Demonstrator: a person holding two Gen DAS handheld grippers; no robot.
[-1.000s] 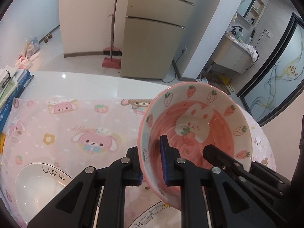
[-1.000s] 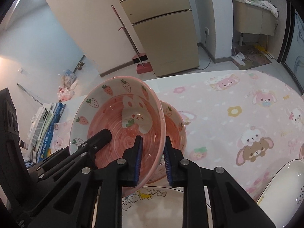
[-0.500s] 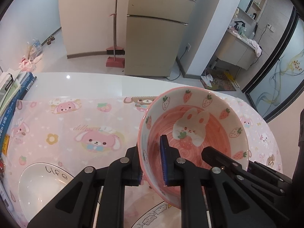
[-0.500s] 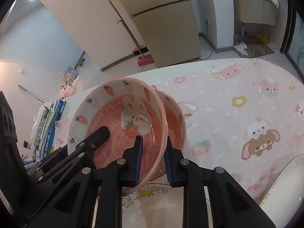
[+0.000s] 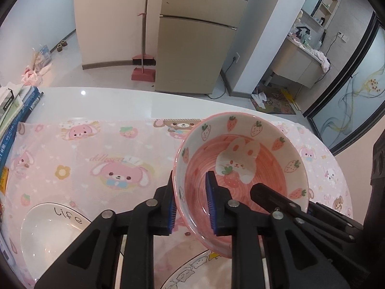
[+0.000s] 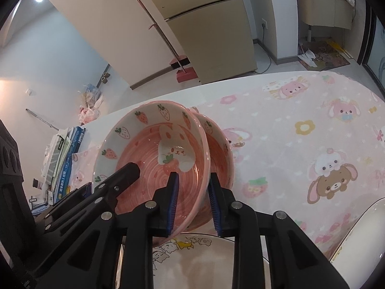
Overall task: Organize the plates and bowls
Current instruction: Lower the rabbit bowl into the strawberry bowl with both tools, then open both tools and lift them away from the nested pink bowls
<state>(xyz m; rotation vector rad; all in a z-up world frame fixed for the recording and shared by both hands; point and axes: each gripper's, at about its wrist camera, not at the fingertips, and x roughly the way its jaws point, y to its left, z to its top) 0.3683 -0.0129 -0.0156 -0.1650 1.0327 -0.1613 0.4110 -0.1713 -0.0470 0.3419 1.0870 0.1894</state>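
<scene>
Jaws on both grippers have just been opening, each pair with the rim of the same pink bowl between its blue pads. On the left gripper (image 5: 192,207) one pad sits outside the wall and the other stands clear inside, so the jaws are spread and no longer pinching. On the right gripper (image 6: 193,203) a gap shows at the outer pad, so its jaws are also spread around the rim.

Two pink strawberry bowls are in view: the upper bowl (image 6: 154,154), printed with a rabbit, sits tilted in the lower bowl (image 6: 221,151), and both rest on the pink cartoon cloth (image 6: 300,132) covering the surface. Plates number two: a cartoon-printed plate (image 6: 199,260) just in front of the bowls and a white plate (image 5: 45,231) lettered "life" at the left gripper's side. One stack of books (image 5: 16,113) lies at the cloth's edge.

Compared with a second ago, both pairs of pads stood tight on the rim; now they stand wider, and the upper bowl lies lower and less steeply tipped.
</scene>
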